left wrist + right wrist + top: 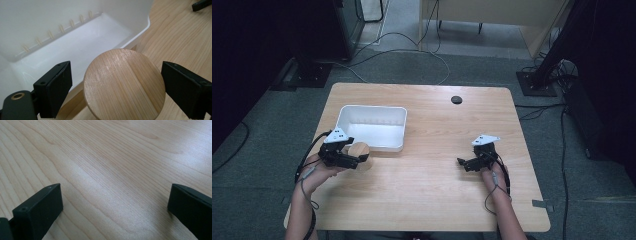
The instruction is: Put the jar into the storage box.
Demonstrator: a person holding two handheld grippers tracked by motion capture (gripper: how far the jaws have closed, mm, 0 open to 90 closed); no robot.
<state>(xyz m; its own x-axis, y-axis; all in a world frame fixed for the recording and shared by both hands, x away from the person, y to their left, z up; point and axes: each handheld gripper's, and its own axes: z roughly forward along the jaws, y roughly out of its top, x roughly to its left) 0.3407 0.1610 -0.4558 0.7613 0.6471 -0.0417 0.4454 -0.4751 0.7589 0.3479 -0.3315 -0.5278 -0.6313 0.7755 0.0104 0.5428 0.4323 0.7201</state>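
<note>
Grey carpet, trailing cables and dark equipment stands ring the pale wooden table where we work, with a small black disc set into its far edge.

Our left gripper hangs low over the near-left part of the table, jaws spread wide. Between them sits the round wooden block, its flat grained top facing up; in the left gripper view there is a visible gap on both sides, so we judge that we are lined up around it but have not closed on it. The block fills most of the span between the jaws, which is probably why we keep them this wide.

Just ahead of that gripper, past the block, lies the white plastic bin, empty as far as we can see, its near rim just beside the block; whether they touch we cannot tell. That closeness suggests the bin is where the block is meant to go, a short lift forward over the rim.

Our right gripper rests well apart, over bare wood, jaws likewise wide with nothing between them. We read it as parked out of the way.
</note>
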